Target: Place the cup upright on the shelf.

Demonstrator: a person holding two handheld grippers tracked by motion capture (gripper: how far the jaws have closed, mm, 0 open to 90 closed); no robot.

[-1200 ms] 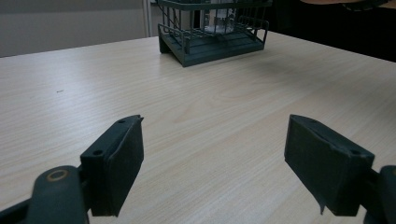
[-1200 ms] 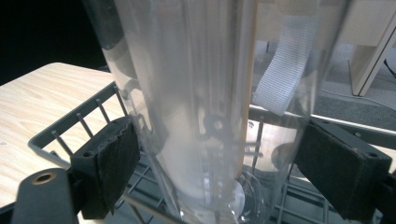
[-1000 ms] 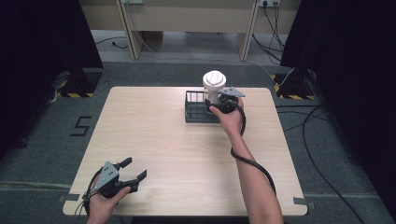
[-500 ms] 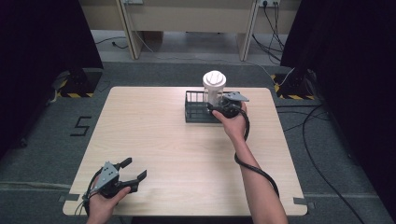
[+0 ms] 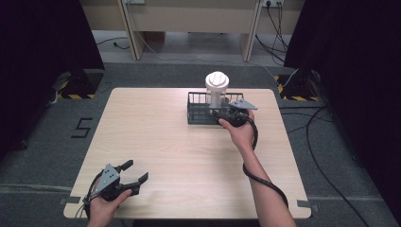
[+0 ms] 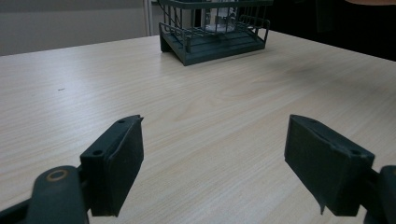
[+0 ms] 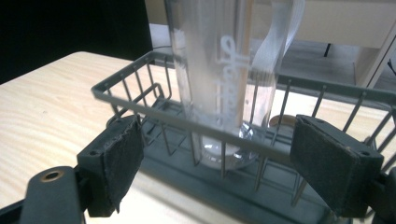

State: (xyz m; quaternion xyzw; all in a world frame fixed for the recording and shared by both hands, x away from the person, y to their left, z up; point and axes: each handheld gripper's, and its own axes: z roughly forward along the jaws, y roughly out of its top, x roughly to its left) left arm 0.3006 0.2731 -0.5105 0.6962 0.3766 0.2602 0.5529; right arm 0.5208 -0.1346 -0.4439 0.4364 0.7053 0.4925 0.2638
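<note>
Bottle [image 5: 216, 88] now upright in rack [image 5: 198, 115], right tongs [image 7: 219, 158] released.

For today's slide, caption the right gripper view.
Open right claw faces a clear bottle standing in a wire basket.

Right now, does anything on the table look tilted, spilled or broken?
Nothing stands out. The clear bottle with the white lid stands upright inside the dark wire basket, which sits flat on the table. No spill shows on the wood. The right gripper is open at the basket; the left gripper is open too.
</note>
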